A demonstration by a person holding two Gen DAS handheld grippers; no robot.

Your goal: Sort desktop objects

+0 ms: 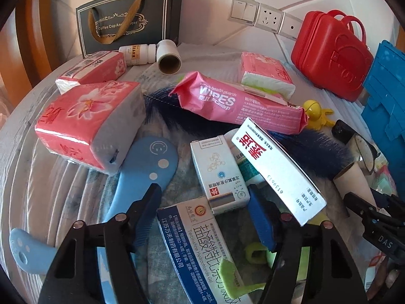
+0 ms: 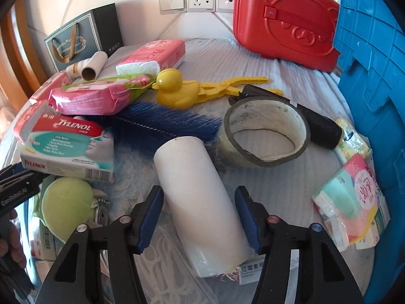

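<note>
In the left wrist view my left gripper [image 1: 203,188] stands open over a heap of medicine boxes. A blue-and-white gel box [image 1: 200,243] lies between its fingers, with a gap to the right pad. A small white box [image 1: 220,172] lies just past the tips, and a white box with red characters [image 1: 276,169] leans to the right of them. A light blue comb [image 1: 149,162] lies under the left finger. In the right wrist view my right gripper [image 2: 199,190] is shut on a white roll [image 2: 200,202] that lies slanted on the cloth, a pad against each side.
A red case [image 2: 283,17] and a blue crate [image 2: 372,81] stand at the back right. Pink tissue packs [image 1: 88,121], a wipes pack [image 1: 227,101], a yellow duck clamp [image 2: 182,88], a tape ring [image 2: 265,131], a blue brush [image 2: 164,124] and a Tylenol box [image 2: 68,149] crowd the table.
</note>
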